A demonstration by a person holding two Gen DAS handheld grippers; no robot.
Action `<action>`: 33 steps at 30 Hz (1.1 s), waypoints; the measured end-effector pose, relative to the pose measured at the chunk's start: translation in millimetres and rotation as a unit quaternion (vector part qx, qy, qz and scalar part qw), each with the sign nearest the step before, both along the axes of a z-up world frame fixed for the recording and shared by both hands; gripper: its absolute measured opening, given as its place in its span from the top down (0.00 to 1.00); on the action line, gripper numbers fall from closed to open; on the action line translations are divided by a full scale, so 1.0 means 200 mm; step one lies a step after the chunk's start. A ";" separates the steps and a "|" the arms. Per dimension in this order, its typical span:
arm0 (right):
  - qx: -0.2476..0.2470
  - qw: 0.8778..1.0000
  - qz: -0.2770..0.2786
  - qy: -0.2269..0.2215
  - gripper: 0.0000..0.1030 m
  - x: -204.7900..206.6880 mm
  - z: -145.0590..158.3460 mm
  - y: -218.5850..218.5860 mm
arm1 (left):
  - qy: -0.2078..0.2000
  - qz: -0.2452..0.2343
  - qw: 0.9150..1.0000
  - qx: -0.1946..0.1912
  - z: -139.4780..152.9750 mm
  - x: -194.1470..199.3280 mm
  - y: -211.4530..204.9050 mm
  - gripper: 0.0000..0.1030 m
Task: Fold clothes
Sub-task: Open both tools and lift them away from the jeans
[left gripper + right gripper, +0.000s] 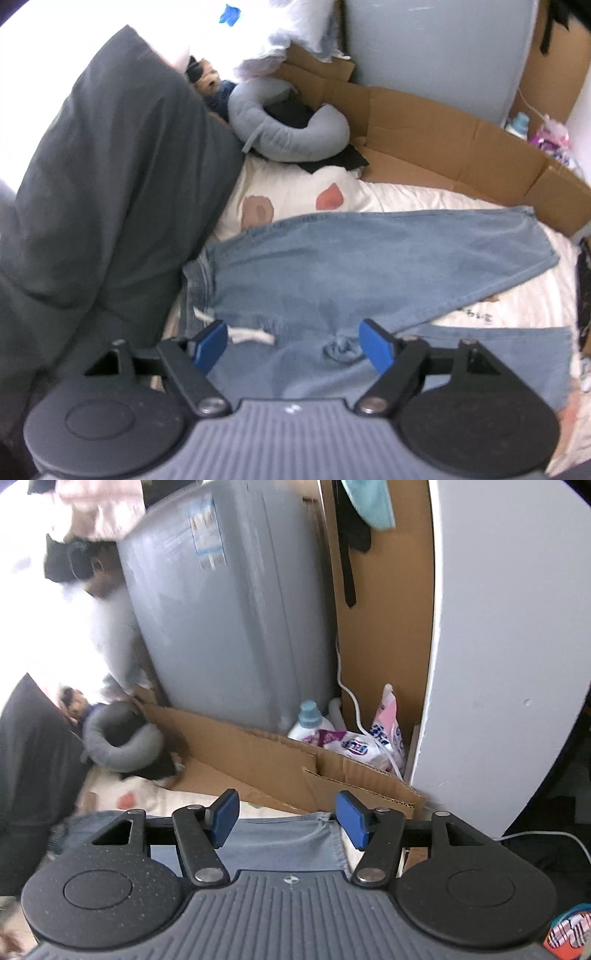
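The left tongs (293,341) stand wide, their blue-padded fingers (211,345) spread apart and holding nothing, low over the waist end of a pair of light blue denim jeans (369,266); the right tongs (286,819) are also wide and empty, poised above a hemmed edge of the same light blue denim (280,843). In the left wrist view, a heap of dark grey fabric (110,192) fills the left side, lying against the jeans' waistband; the jeans lie spread flat on a cream bed sheet printed with reddish-brown blotches (295,192), one leg reaching out to the right and a second leg lying nearer the camera; a white drawstring (251,336) trails across the denim between the fingers, beside a small puckered knot of cloth. Beyond the sheet rests a grey-blue U-shaped neck pillow (291,133) on a black cloth; to its right a flattened brown cardboard sheet (443,147) borders the bed, with a tall grey appliance casing (436,55) behind it. In the right wrist view, the same grey casing (229,620) rises at centre; a white detergent bottle with a pale blue cap (308,720) and pink-and-white refill pouches (384,731) stand near a white cable, wedged between the cardboard and a white panel (498,646) on the right.
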State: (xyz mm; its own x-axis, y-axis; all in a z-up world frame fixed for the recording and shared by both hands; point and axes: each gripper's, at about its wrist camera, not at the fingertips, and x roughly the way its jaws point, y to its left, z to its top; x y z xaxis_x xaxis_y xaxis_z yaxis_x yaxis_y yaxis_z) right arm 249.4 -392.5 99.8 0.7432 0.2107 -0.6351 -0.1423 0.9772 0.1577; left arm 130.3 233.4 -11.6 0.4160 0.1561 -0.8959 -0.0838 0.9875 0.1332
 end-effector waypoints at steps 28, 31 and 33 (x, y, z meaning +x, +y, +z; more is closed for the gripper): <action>0.023 0.997 0.041 -0.056 0.23 -0.66 0.32 -0.02 | -0.082 0.111 0.990 -0.037 0.32 -0.68 0.34 0.15; 0.035 0.997 0.043 -0.052 0.23 -0.70 0.25 -0.02 | -0.078 0.123 0.989 -0.039 0.32 -0.77 0.37 0.15; 0.040 0.997 0.046 -0.051 0.23 -0.74 0.22 -0.02 | -0.077 0.132 0.988 -0.039 0.33 -0.82 0.37 0.15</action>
State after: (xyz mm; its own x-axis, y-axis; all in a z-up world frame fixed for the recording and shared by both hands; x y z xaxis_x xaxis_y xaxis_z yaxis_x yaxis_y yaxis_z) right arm 102.0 -396.2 143.9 0.7786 0.3275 -0.5353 -0.2494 0.9442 0.2151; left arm -33.8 308.4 54.3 0.5022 0.2109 -0.8387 -0.3527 0.9354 0.0241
